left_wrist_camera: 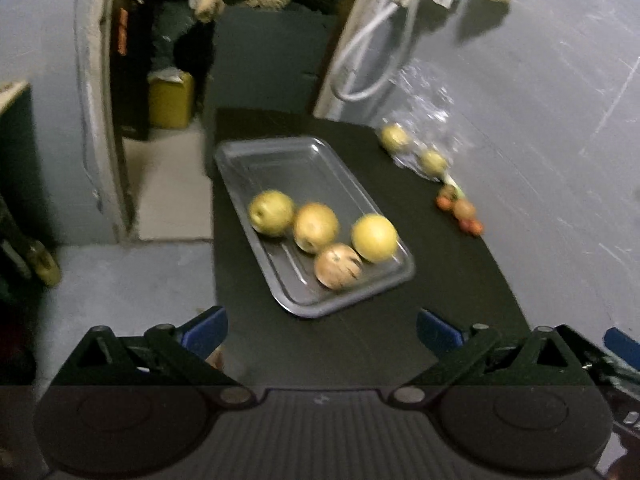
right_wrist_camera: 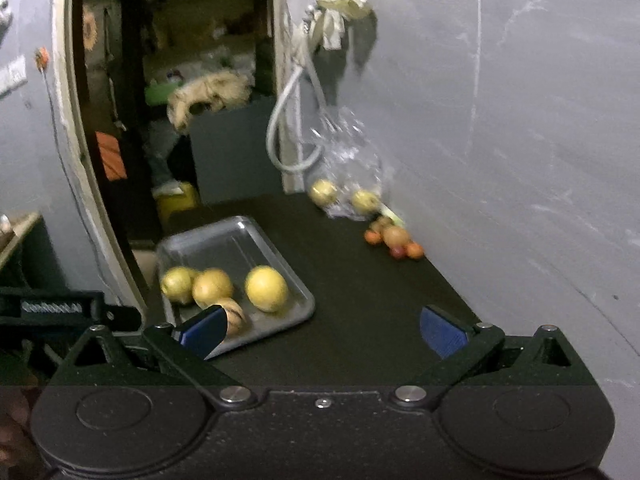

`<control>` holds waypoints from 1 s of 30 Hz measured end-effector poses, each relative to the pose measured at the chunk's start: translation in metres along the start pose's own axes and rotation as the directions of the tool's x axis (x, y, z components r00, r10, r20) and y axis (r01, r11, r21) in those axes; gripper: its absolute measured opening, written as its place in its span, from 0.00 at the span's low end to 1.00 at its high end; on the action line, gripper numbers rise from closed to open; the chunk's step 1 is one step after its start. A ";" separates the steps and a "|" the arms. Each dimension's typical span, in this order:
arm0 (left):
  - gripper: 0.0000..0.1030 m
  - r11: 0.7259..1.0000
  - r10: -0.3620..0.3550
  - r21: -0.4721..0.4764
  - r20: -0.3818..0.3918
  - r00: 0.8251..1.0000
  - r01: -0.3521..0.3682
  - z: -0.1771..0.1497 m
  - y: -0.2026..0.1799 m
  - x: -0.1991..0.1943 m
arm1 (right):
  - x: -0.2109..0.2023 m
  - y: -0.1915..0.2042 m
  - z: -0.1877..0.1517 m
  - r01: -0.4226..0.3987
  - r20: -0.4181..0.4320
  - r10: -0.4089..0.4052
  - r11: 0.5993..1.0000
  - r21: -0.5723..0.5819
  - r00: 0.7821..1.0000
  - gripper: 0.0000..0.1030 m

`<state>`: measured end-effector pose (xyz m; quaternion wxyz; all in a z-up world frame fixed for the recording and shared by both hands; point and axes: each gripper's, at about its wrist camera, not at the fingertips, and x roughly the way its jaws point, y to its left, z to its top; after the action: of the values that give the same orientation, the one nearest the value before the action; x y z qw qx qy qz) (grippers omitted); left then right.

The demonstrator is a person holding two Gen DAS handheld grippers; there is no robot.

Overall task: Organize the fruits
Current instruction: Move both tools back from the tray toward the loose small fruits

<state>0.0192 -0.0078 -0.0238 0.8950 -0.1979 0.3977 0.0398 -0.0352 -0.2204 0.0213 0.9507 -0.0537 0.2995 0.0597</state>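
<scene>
- Tray (left_wrist_camera: 256,156): grey metal, smooth, dull sheen.
- Table (left_wrist_camera: 440,280) under tray: black, matt.
- Bag (right_wrist_camera: 348,148) beyond tray: clear, glossy plastic.

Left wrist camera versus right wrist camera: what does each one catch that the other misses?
Only the left wrist view shows its own gripper, fingers wide apart with nothing between them, and the metal tray whole.

Only the right wrist view shows the right gripper, also open and holding nothing. Its left finger covers part of the tray's near edge and the striped fruit.

Both show the dark table, four fruits on the tray, a clear plastic bag holding two more yellowish fruits, and a cluster of small orange-red fruits by the wall.
</scene>
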 end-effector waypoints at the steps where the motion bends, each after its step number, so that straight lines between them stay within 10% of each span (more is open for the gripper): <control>1: 0.99 1.000 -0.012 -0.002 -0.015 1.000 0.012 -0.002 -0.002 0.000 | -0.001 -0.002 -0.002 0.014 -0.017 -0.014 1.000 0.004 1.000 0.99; 14: 0.99 0.993 -0.011 0.112 -0.093 0.996 0.022 -0.028 -0.032 0.010 | -0.001 -0.035 -0.011 0.142 -0.093 -0.139 0.989 0.031 0.986 0.99; 30: 0.99 0.991 0.029 0.131 -0.075 0.997 -0.019 -0.003 -0.058 0.041 | 0.030 -0.056 0.020 0.174 0.117 -0.174 0.985 0.008 0.978 0.99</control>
<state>0.0583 -0.0654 -0.0369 0.8895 -0.1355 0.4361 0.0168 0.0086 -0.2700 0.0242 0.9681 -0.0772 0.2375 -0.0202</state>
